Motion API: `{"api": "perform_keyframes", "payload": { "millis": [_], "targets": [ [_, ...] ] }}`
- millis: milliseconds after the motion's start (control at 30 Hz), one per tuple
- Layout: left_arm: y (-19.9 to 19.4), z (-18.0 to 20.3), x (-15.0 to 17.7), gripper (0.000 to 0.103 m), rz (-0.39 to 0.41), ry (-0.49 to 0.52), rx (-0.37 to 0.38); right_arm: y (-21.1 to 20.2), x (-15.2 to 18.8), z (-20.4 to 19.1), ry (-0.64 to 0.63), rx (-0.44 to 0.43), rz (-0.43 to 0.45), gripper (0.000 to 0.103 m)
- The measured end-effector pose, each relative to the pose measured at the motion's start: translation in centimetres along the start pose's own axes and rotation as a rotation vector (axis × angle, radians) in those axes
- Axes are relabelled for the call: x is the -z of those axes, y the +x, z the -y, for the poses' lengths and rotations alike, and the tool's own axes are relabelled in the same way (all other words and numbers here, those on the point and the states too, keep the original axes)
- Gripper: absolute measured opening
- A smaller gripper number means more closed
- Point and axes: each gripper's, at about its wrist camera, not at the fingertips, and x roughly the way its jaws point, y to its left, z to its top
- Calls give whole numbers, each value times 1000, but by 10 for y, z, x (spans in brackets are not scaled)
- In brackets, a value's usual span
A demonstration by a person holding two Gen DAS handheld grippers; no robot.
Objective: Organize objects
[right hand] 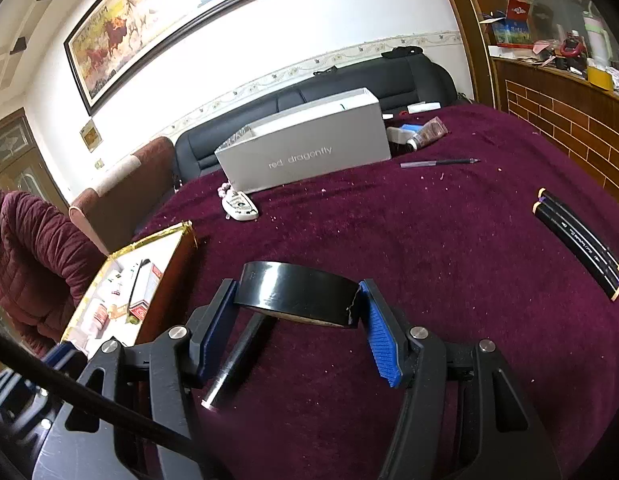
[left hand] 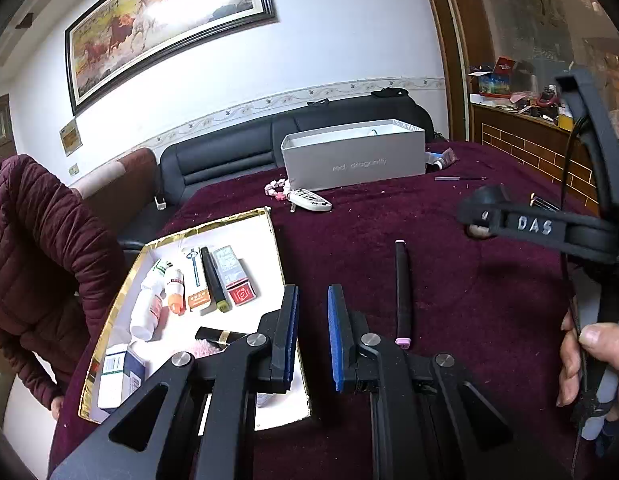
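The right gripper [right hand: 297, 320] has its two blue-padded fingers pressed on the sides of a black roll of tape [right hand: 297, 294], one finger on each side, so the roll cannot slip out. The roll lies nearly flat, with its round hole facing up and down, and it looks lifted a little above the dark red velvet cloth [right hand: 429, 240] that covers the table, near the front edge of the cloth. I think it is held this way so it can be carried to the shallow white tray with the gold rim [left hand: 213, 226], which sits at the left edge of the cloth and already holds small bottles and boxes in a row. The left gripper [left hand: 312, 332] has its fingers apart with nothing between them, and it hovers over the right edge of that tray. Just to its right lies a long black marker pen with pink ends [left hand: 403, 292]. The pen's long side runs from the front edge of the cloth toward the far edge, where a grey open cardboard box [left hand: 353, 156] stands. The pen is probably the next thing to pick up.
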Motion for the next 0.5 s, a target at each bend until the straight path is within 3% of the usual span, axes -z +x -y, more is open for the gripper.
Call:
{"api": "perform_keyframes", "payload": {
  "millis": [500],
  "targets": [
    [13, -25, 0, 11, -1, -120, 199, 16, 9, 13, 20, 38, -55, 60]
  ]
}}
